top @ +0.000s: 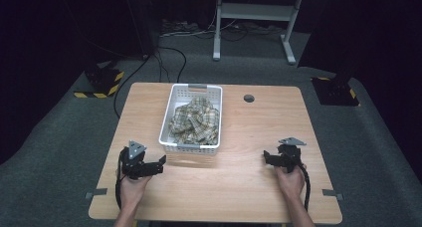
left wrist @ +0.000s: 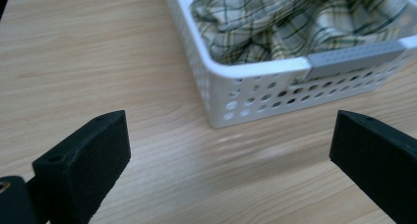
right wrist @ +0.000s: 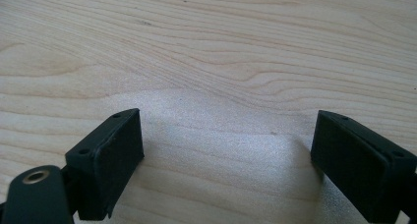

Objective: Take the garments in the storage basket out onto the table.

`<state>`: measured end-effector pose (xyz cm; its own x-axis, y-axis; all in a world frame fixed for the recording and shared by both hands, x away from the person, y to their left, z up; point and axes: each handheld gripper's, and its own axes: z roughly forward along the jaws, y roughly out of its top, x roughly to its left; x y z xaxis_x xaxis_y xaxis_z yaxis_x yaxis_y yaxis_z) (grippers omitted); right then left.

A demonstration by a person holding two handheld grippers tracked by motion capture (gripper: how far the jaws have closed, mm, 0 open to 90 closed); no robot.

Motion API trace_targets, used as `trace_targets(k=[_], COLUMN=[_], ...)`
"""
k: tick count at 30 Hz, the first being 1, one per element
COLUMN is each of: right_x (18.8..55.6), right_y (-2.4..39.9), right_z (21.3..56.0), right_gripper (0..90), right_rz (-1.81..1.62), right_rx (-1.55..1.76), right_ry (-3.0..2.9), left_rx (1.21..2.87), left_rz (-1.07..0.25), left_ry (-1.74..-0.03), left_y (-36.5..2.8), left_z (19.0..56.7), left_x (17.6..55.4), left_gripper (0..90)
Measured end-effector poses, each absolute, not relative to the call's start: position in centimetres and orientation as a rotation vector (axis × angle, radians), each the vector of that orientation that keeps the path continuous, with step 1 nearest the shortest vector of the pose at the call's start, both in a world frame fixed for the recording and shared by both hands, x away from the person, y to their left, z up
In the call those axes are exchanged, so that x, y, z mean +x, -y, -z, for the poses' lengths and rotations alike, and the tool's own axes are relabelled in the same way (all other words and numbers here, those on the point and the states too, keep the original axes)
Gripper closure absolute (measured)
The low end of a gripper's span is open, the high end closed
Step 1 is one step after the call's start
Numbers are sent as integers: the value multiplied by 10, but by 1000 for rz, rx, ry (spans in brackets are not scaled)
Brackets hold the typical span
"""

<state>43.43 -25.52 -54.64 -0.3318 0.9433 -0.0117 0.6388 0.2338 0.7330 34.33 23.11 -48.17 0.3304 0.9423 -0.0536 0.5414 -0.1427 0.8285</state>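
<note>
A white perforated basket stands on the wooden table, left of its middle, with a crumpled green-and-cream plaid cloth inside. In the left gripper view the basket's near corner and the plaid cloth lie just ahead. My left gripper rests at the table's front left, close to the basket's near left corner, open with nothing between its jaws. My right gripper sits at the front right, open over bare wood.
A round cable hole is in the table right of the basket. Beyond the table, on grey carpet, stand a white desk frame, loose cables and two black stands on hazard-striped bases.
</note>
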Motion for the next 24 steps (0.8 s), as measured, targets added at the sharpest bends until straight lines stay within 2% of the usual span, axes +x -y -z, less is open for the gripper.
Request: trace_targets(k=[24], right_x=[434], right_y=[255], right_z=[546], right_gripper=[116], right_rz=[-886], right_rx=[1448], right_ry=[-2053], left_rx=[1792], left_rz=[-591], left_ry=[-1214], left_y=[-190], left_z=[446], left_x=[379], left_gripper=[31])
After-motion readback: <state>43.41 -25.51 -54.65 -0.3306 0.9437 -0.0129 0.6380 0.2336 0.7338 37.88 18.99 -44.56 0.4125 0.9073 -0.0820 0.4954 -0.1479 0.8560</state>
